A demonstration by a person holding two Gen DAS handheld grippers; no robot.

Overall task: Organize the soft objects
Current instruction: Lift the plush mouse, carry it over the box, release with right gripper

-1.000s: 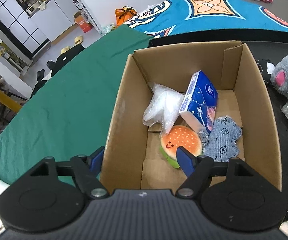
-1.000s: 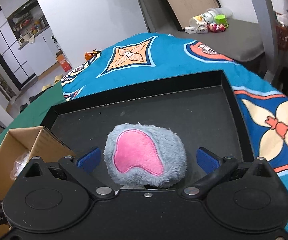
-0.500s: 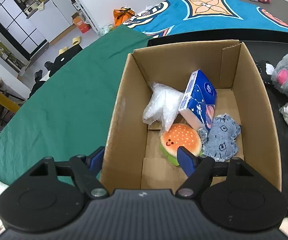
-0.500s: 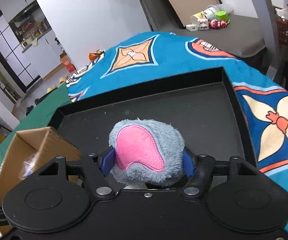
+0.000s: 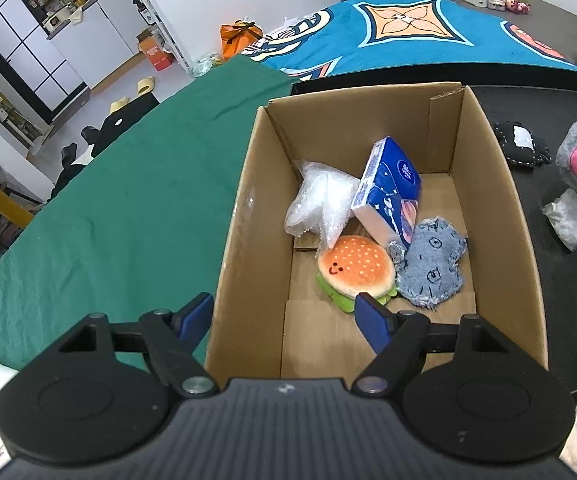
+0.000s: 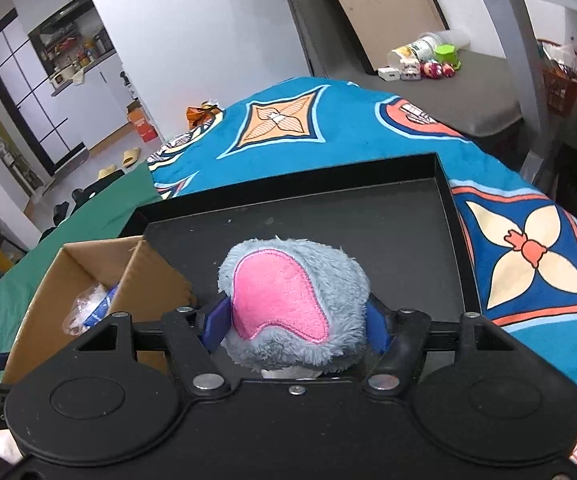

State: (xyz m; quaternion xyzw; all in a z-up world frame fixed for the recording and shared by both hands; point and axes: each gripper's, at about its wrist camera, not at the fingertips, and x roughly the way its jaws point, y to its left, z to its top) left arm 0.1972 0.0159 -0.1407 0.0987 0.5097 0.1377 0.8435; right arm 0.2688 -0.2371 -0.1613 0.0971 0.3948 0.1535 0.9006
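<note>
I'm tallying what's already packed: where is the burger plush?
In the left wrist view, the burger plush lies on the cardboard box floor, near its front, touching the blue denim plush on its right.

You get bright, even indoor light and soft shadows in both views; fisheye bending curves the edges, corners go dark, and focus stays mostly sharp throughout.
</note>
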